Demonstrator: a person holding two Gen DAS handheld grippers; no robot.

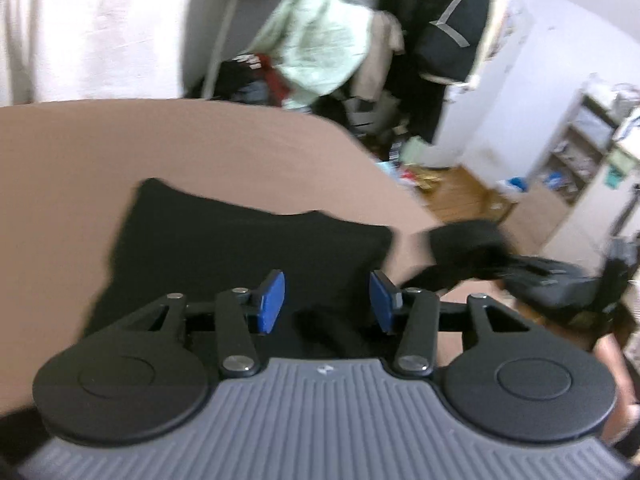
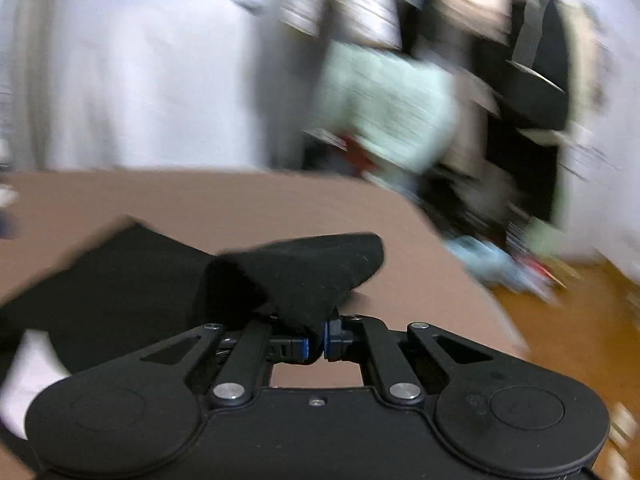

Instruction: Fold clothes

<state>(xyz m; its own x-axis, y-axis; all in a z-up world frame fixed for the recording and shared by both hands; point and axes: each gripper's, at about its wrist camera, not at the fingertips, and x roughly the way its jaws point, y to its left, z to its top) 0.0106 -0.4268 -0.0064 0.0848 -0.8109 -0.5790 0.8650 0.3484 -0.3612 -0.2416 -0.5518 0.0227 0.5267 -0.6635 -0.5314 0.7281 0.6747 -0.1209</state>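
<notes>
- Brown bed surface (image 1: 200, 152) carries a black garment (image 1: 240, 256)
- Right gripper (image 2: 316, 346) pinches the garment's raised sleeve end on its right side
- Left gripper (image 1: 326, 300) hovers over the garment, jaws apart, empty

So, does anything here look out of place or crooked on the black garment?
Yes. The right side of the black garment is not flat: a sleeve is bunched and lifted off the brown surface, pinched in the right gripper. The left gripper is open and holds nothing.

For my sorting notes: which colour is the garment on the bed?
Plain black garment, clearest in the left wrist view.
</notes>
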